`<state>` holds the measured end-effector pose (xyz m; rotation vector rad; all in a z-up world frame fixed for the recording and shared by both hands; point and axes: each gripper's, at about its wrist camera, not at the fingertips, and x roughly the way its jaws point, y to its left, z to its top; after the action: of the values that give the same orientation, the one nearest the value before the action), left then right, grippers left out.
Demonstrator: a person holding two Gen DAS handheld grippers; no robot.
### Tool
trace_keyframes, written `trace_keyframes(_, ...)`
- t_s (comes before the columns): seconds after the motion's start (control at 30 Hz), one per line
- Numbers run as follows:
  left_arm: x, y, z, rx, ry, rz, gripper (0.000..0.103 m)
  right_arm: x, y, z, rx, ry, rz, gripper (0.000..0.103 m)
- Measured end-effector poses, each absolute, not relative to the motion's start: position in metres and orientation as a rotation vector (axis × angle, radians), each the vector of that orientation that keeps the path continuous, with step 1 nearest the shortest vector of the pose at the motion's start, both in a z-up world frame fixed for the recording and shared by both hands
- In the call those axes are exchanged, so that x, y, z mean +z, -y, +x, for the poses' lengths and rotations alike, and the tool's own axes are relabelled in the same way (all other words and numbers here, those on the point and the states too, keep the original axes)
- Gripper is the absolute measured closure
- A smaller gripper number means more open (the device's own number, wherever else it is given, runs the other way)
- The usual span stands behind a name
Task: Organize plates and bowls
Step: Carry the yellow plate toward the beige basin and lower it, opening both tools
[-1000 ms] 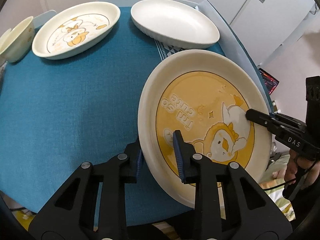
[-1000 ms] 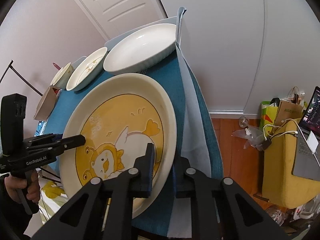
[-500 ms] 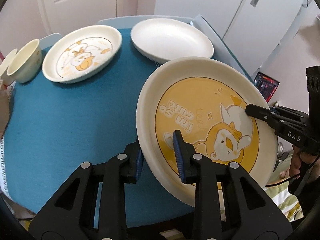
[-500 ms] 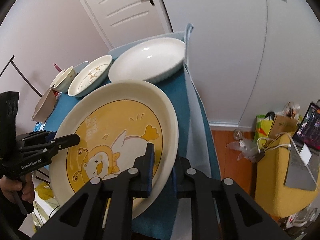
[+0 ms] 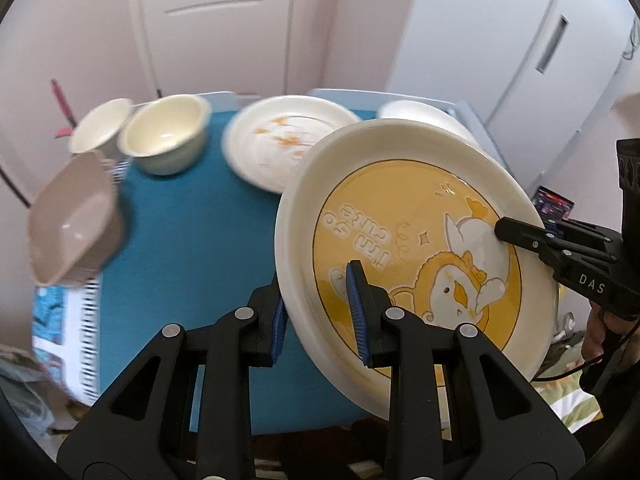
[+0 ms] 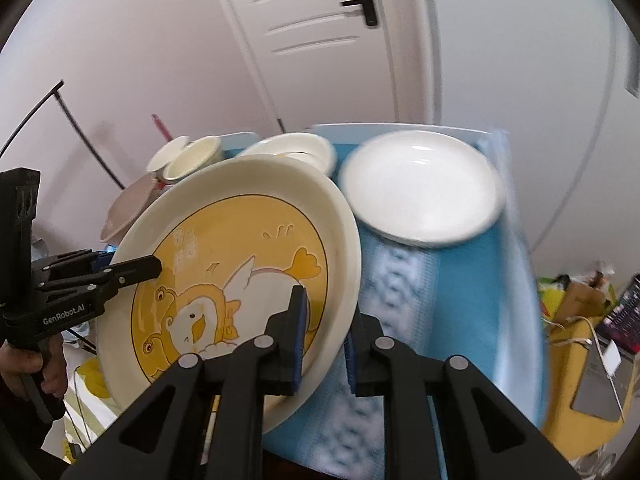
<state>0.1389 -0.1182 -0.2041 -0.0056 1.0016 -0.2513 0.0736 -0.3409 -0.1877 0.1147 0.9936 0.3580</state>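
The big cream plate with a yellow duck picture [image 5: 400, 208] [image 6: 240, 232] hangs tilted above the blue-clothed table [image 5: 192, 240]. My left gripper [image 5: 316, 308] is shut on its left rim, and in the right wrist view that gripper [image 6: 148, 268] shows at the plate's far edge. My right gripper [image 6: 324, 336] is shut on the opposite rim and shows as a black finger pair [image 5: 508, 232] in the left wrist view. Beyond lie a smaller duck plate [image 5: 280, 140] and a plain white plate [image 6: 420, 192]. Two cream bowls [image 5: 168, 132] and a tan bowl [image 5: 72, 216] stand at the left.
A white door and a white cupboard stand close behind the table. A yellow seat with a laptop and cables [image 6: 584, 360] is at the table's right. A person's hand [image 6: 28, 364] grips the left handle. Printed paper [image 5: 68, 320] lies at the table's left edge.
Both grippers have lifted the duck plate higher and carried it toward the table's far side. The bowls at the left have come into view, and the background is motion-blurred.
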Motion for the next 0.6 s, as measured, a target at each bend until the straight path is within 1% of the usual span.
trace_keyframes(0.13, -0.208, 0.069, 0.140, -0.222, -1.011, -0.005, 0.078, -0.194, 0.291, 0.086, 0.398, -1.003, 0.108, 0.087)
trace_keyframes(0.37, -0.241, -0.007, 0.145, -0.199, -1.062, 0.000, 0.078, -0.231, 0.211, 0.096, 0.424, -1.053, 0.129, 0.087)
trace_keyframes(0.6, -0.275, -0.043, 0.139, -0.214, -1.085, -0.006, 0.078, -0.266, 0.163, 0.100, 0.410, -1.087, 0.133, 0.087)
